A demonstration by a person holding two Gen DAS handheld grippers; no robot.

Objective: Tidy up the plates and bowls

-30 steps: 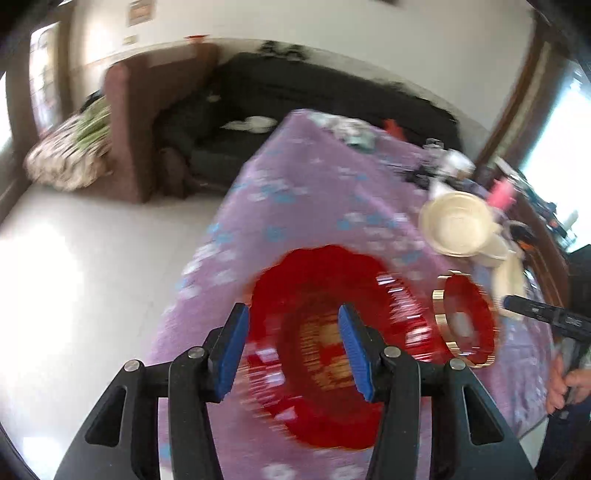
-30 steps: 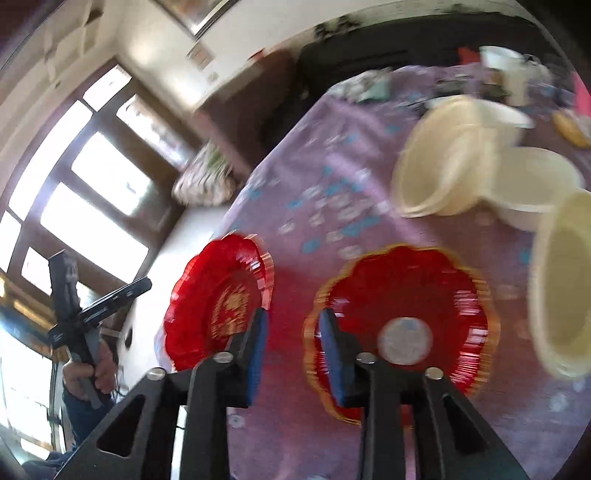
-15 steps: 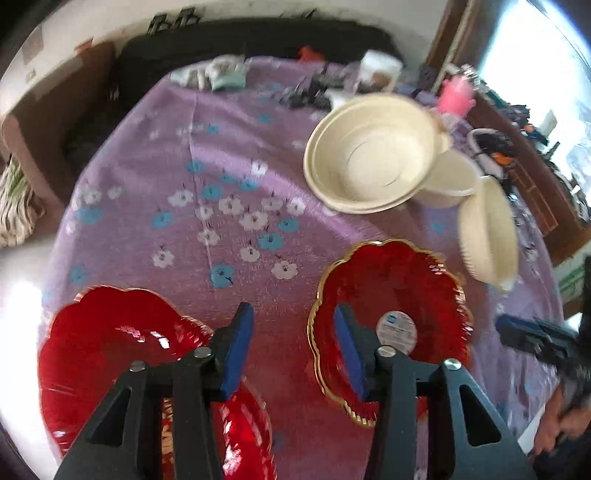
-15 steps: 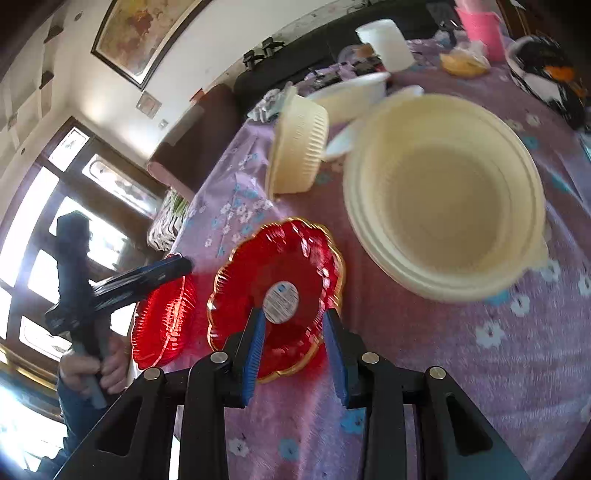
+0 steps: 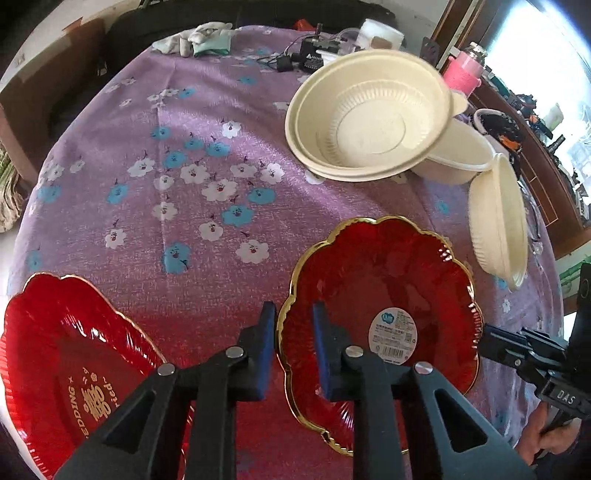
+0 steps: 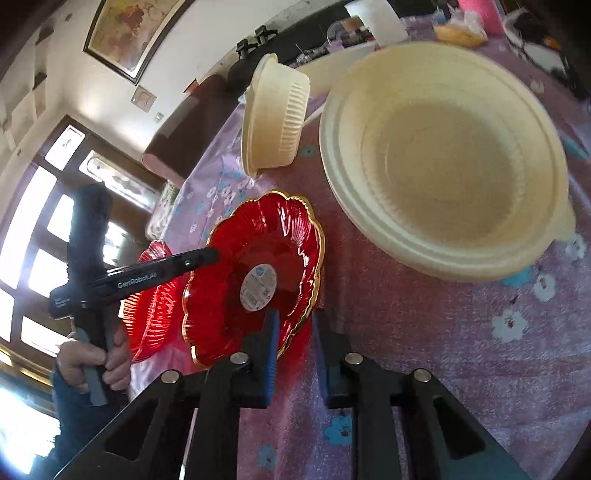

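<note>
A gold-rimmed red plate (image 5: 380, 321) with a white sticker lies on the purple flowered tablecloth (image 5: 207, 184). My left gripper (image 5: 293, 325) is open and straddles its left rim. My right gripper (image 6: 293, 328) is open and straddles the same plate's (image 6: 255, 280) near rim. A second red plate (image 5: 66, 369) with gold lettering lies at the table's left edge; it also shows in the right wrist view (image 6: 155, 302). Cream bowls (image 5: 369, 114) sit stacked and tilted; one more (image 5: 498, 221) stands on edge.
A cream bowl (image 5: 454, 158) lies under the tilted stack. Gloves (image 5: 199, 37), black electronics (image 5: 314, 55), a white cup (image 5: 380, 35) and a pink cup (image 5: 463, 74) sit at the far table edge. A dark sofa and cabinet stand beyond.
My left gripper swung from the lettered plate to the sticker plate and narrowed around its rim. My right gripper moved in on the same plate's opposite rim.
</note>
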